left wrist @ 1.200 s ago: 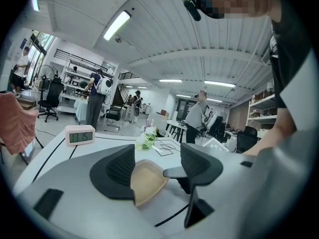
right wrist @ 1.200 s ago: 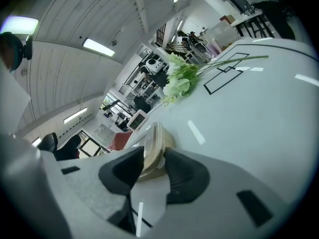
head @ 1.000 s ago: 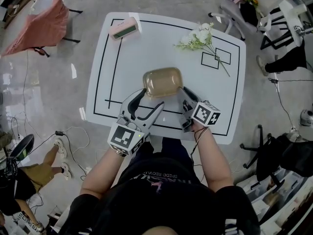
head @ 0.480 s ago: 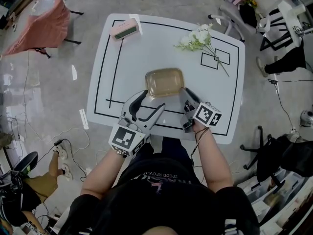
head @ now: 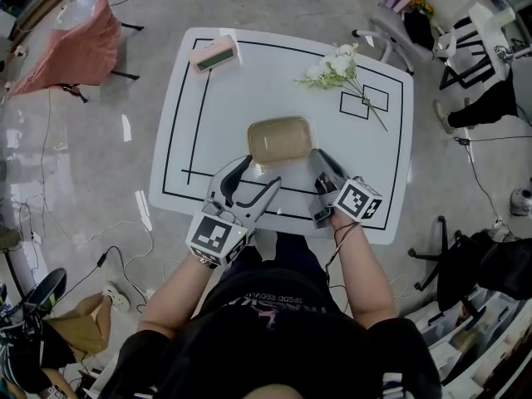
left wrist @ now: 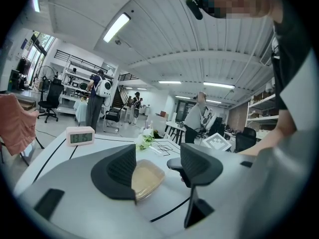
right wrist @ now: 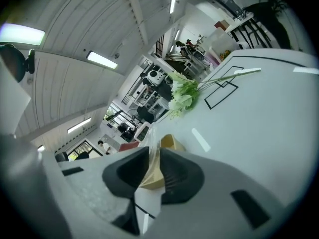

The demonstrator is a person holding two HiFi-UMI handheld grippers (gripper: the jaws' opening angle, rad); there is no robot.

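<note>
A white table (head: 216, 123) marked with black lines carries a pink digital clock (head: 214, 55) at its 11 o'clock corner and a spray of white flowers (head: 332, 65) at 1 o'clock, the stems crossing two small black rectangles (head: 366, 100). Off the table at 10 o'clock hangs a reddish cloth (head: 71, 44), and cables (head: 100, 248) trail over the floor at 8 o'clock.

We now see the tan container (head: 281, 140) lying flatter and squarer to the edge of the table (head: 224, 106), a little farther out from our left gripper (head: 258, 173), while our right gripper (head: 321, 163) sits slightly further right.
</note>
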